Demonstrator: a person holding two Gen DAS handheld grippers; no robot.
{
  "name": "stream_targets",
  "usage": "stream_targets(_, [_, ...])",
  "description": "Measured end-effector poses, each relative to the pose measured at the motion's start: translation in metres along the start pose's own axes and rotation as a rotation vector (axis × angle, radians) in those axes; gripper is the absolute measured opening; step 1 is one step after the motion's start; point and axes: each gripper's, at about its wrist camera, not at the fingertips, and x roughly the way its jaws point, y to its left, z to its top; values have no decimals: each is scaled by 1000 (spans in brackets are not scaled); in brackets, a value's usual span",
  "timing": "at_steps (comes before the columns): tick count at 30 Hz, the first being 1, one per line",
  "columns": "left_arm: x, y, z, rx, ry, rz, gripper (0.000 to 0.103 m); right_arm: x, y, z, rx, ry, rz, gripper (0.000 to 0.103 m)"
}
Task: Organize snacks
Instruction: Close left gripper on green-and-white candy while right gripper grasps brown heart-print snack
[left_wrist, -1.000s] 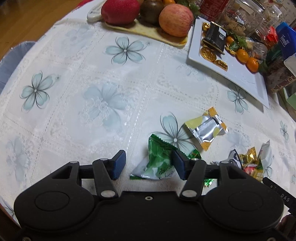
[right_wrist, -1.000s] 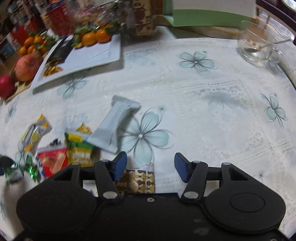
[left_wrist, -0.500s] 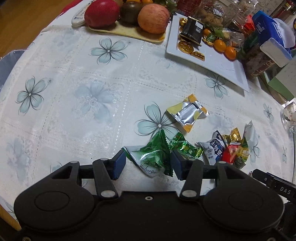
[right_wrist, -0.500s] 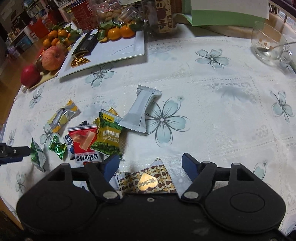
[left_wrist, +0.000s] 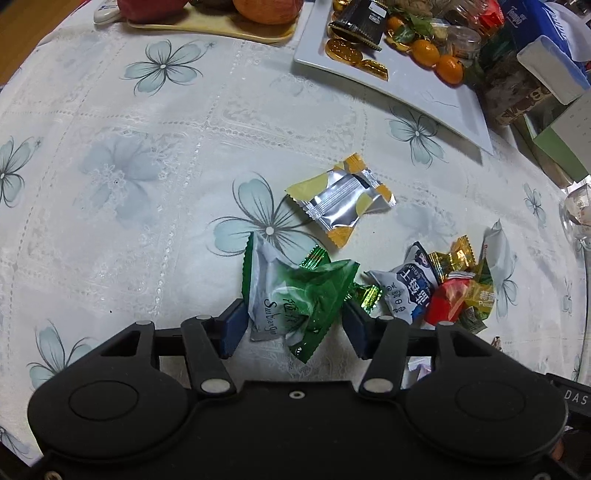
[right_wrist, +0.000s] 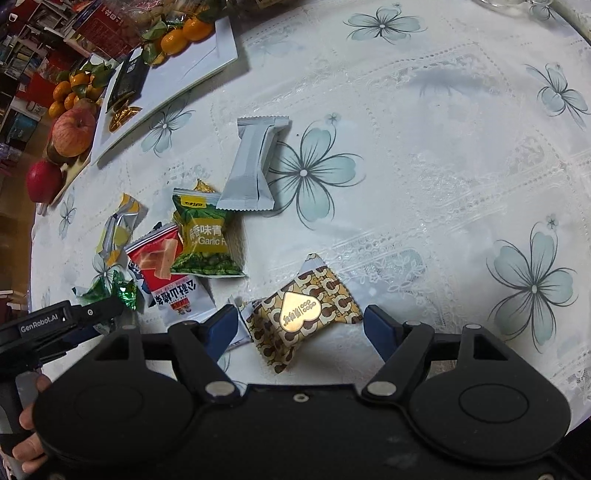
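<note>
My left gripper (left_wrist: 293, 326) is shut on a green and white snack packet (left_wrist: 295, 299) and holds it above the flowered tablecloth. A silver and yellow packet (left_wrist: 341, 201) lies beyond it, and a heap of small packets (left_wrist: 439, 288) lies to the right. My right gripper (right_wrist: 301, 328) is open around a brown and gold packet (right_wrist: 303, 314) that lies on the cloth between the jaws. A grey-white packet (right_wrist: 253, 162), a green garlic pea packet (right_wrist: 205, 236) and a red and white packet (right_wrist: 166, 273) lie ahead of it to the left.
A white rectangular plate (left_wrist: 406, 70) with gold coins, a black packet and small oranges stands at the back. A yellow tray with apples (left_wrist: 269, 7) is beside it. Boxes and jars crowd the far right (left_wrist: 535, 81). The left gripper shows in the right wrist view (right_wrist: 66, 321).
My left gripper has closed on the green packet and lifted it off the cloth. My right gripper has moved forward around the brown and gold packet.
</note>
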Motion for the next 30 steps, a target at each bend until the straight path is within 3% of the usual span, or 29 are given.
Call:
stream_targets(13, [-4,-7,-3,16,-41,25,53,7,22,-6,-91,-61,-76,80])
stream_targets(19, [-3,-3,-2,-13,-12,-9,52,-2,23,2,-76,-147,-37,79])
stream_targets(28, [0,-7,-3,4,-13,23,58,8,35,-9,-136,-116,-136,78])
stream_targets(30, [0,-9,-3,12,-19,30,58,13,36,-9,-150,-116,-159,74])
